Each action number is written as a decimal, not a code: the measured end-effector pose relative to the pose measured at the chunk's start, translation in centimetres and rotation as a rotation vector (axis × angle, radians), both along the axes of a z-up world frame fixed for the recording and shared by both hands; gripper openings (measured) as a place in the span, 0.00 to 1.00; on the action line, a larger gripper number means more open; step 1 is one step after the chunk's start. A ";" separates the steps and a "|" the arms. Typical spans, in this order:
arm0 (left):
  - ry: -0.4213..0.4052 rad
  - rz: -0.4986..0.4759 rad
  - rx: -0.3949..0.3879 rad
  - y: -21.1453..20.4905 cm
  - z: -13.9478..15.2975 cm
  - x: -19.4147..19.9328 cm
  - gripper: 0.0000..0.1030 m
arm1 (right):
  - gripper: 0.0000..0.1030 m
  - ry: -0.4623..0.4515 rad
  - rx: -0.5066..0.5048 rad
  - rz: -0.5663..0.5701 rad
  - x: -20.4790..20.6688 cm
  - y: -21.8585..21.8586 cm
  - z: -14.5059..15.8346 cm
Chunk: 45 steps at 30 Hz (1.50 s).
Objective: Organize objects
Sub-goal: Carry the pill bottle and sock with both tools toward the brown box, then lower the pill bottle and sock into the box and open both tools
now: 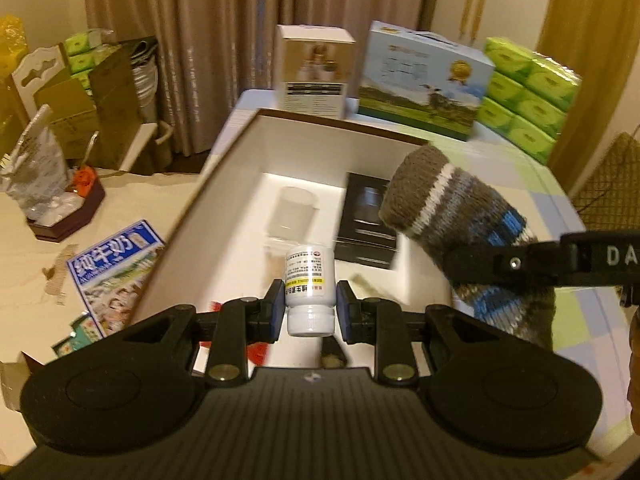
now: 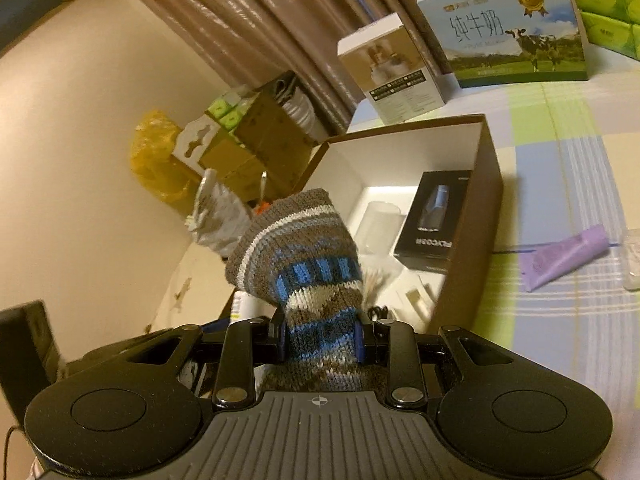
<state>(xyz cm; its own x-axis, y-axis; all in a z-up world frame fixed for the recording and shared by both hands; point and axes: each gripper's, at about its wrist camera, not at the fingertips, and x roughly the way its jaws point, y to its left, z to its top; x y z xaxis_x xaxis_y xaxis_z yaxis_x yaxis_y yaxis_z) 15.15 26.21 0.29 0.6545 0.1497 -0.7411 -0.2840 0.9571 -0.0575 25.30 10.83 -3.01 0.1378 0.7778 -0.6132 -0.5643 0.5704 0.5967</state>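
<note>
My left gripper (image 1: 309,309) is shut on a white pill bottle (image 1: 309,284) with a yellow label band, held over the open brown box (image 1: 224,168) with white inside walls. My right gripper (image 2: 320,340) is shut on a striped grey, white and blue knitted sock (image 2: 304,252), held above the box's near side; the sock (image 1: 460,216) also shows at the right of the left wrist view. Inside the box (image 2: 486,184) lie a black product box (image 2: 432,220) and a clear plastic container (image 2: 380,224); both also show in the left wrist view, the black box (image 1: 366,220) and the container (image 1: 292,212).
A purple tube (image 2: 564,258) lies on the checked tablecloth right of the box. Behind the box stand a small white carton (image 2: 394,68), a milk carton (image 2: 508,28) and green tissue packs (image 1: 528,92). Cardboard boxes and bags (image 1: 68,120) sit on the floor at left.
</note>
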 end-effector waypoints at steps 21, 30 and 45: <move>0.114 -0.065 -0.005 7.4 -5.2 7.4 0.22 | 0.28 0.002 -0.157 -0.126 4.6 9.1 -5.5; 0.129 -0.085 -0.021 8.3 -6.0 8.8 0.22 | 0.75 -0.112 -0.153 -0.113 4.5 9.8 -4.8; 0.123 -0.087 -0.010 8.2 -6.0 9.2 0.46 | 0.76 -0.219 -0.185 -0.030 3.3 9.0 -3.6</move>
<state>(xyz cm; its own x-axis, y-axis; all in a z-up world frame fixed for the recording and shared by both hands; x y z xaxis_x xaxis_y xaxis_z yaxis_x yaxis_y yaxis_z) 24.34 34.45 -5.73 0.5685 0.0881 -0.8180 -0.2051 0.9780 -0.0372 28.64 19.81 -6.65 0.3035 0.6494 -0.6973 -0.6496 0.6764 0.3472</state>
